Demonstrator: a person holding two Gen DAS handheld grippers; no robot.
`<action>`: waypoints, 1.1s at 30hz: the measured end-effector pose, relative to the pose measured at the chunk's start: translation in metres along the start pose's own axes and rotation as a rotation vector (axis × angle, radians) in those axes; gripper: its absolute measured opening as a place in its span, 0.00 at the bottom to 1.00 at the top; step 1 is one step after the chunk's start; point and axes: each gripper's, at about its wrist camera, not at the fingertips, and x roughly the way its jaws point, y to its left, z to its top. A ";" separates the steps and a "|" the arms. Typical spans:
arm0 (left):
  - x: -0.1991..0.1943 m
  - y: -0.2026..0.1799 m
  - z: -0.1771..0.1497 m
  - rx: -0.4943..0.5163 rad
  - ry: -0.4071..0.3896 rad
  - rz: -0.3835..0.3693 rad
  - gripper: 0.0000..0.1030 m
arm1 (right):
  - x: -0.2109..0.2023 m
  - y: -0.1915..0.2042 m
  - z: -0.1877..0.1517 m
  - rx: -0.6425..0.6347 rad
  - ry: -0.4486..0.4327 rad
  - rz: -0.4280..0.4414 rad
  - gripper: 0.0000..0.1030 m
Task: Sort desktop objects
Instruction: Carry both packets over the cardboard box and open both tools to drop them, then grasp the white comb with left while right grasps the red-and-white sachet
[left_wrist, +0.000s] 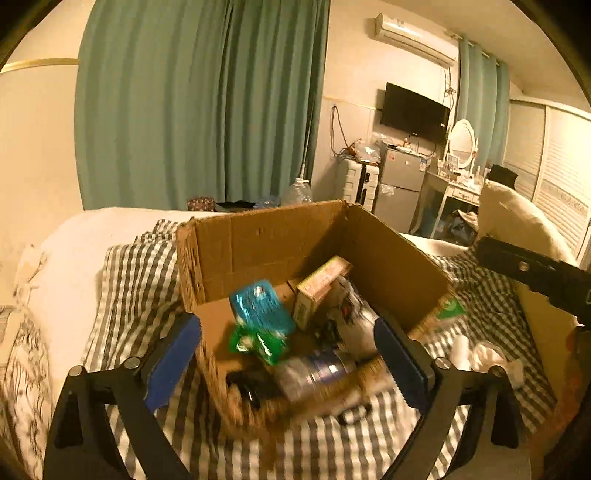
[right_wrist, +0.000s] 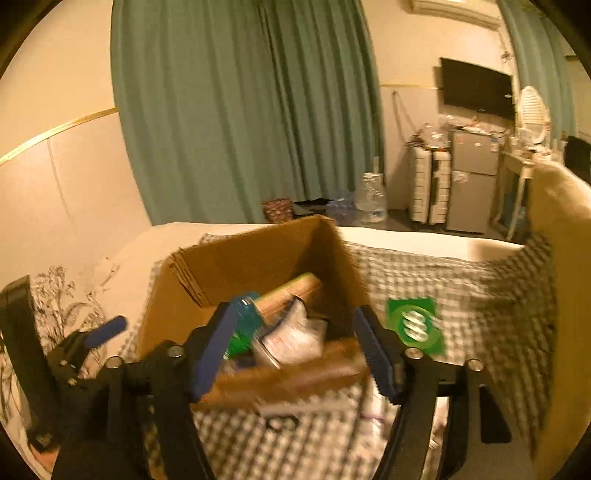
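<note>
An open cardboard box (left_wrist: 388, 254) (right_wrist: 240, 266) stands on a checked cloth. Inside lie a blue and green packet (left_wrist: 260, 314), blurred and apart from the pads, a beige carton (left_wrist: 317, 288), a clear bottle (left_wrist: 314, 373) and a white bag (right_wrist: 295, 336). My left gripper (left_wrist: 284, 328) is open, its blue pads (left_wrist: 173, 362) wide on either side of the box's near wall, nothing pressed between them. My right gripper (right_wrist: 295, 314) is open too, above the same near wall, with nothing held. A green packet (right_wrist: 413, 326) lies on the cloth right of the box.
The checked cloth (left_wrist: 140, 280) covers a bed. White small items (left_wrist: 480, 354) lie on it right of the box, and a small dark object (left_wrist: 354, 415) lies in front. A cream pillow (left_wrist: 517, 218) rises at far right. Curtain, fridge and TV stand beyond.
</note>
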 end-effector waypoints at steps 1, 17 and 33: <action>-0.007 -0.002 -0.006 -0.006 0.003 -0.002 0.97 | -0.012 -0.005 -0.008 0.006 0.000 -0.017 0.68; 0.016 -0.082 -0.131 0.140 0.252 -0.024 0.99 | -0.055 -0.045 -0.160 0.073 0.313 -0.192 0.68; 0.068 -0.133 -0.165 0.377 0.372 -0.120 0.25 | -0.043 -0.058 -0.180 0.132 0.410 -0.227 0.68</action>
